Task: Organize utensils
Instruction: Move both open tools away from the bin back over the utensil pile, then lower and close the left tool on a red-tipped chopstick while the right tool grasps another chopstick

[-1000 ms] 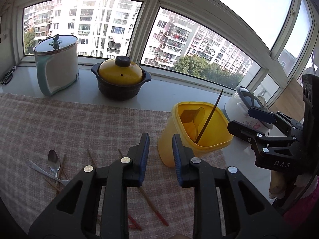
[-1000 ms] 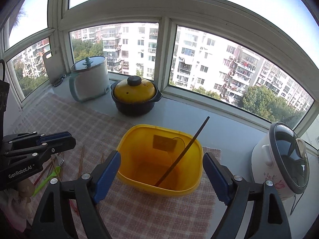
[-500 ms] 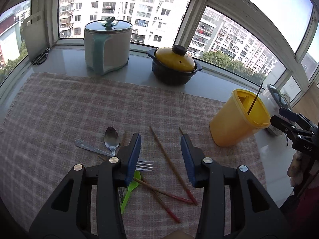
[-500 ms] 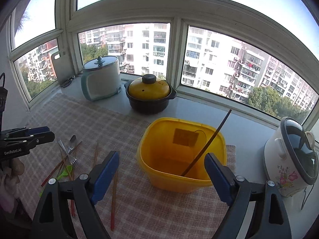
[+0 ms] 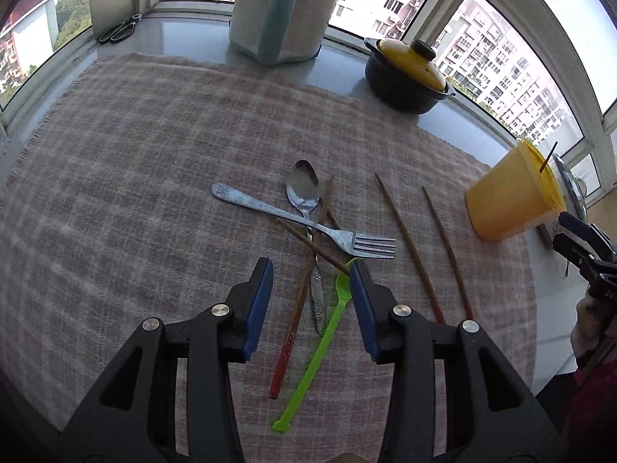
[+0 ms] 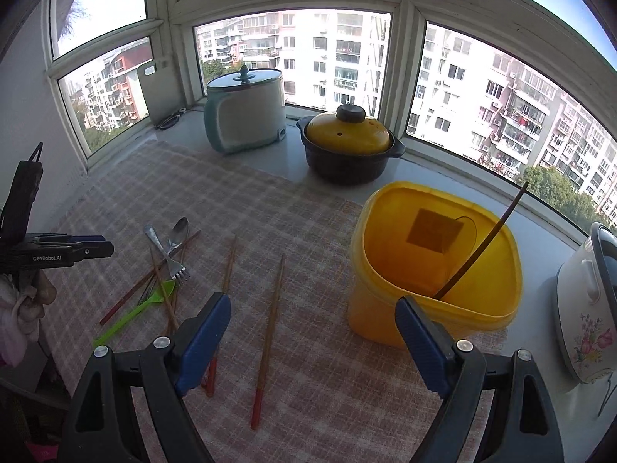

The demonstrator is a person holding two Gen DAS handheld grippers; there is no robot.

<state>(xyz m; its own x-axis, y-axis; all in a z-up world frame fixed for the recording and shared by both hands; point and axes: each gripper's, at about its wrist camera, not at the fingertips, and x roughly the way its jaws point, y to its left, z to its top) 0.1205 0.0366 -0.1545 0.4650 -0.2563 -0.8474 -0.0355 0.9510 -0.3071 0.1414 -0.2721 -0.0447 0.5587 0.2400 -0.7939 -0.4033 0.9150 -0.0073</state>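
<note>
A metal fork (image 5: 308, 223), a metal spoon (image 5: 304, 189), a green plastic utensil (image 5: 320, 339) and several red-tipped wooden chopsticks (image 5: 297, 308) lie crossed in a pile on the checked cloth (image 5: 135, 154). My left gripper (image 5: 310, 274) hovers just over this pile, open, its pads touching nothing. Two more chopsticks (image 6: 270, 332) lie apart to the right, below my right gripper (image 6: 312, 303), which is wide open and holds nothing. A yellow bin (image 6: 432, 262) stands at the right with one dark chopstick (image 6: 486, 243) leaning inside.
On the windowsill behind stand a white and teal cooker (image 5: 281, 19) and a black pot with a yellow lid (image 5: 405, 77). Scissors (image 5: 117, 31) lie at the far left corner. A white flowered appliance (image 6: 590, 308) stands right of the bin.
My left gripper swung left from the bin to the utensil pile, sank toward it, and its jaws widened. My right gripper dropped lower, so the bin now sits to its right.
</note>
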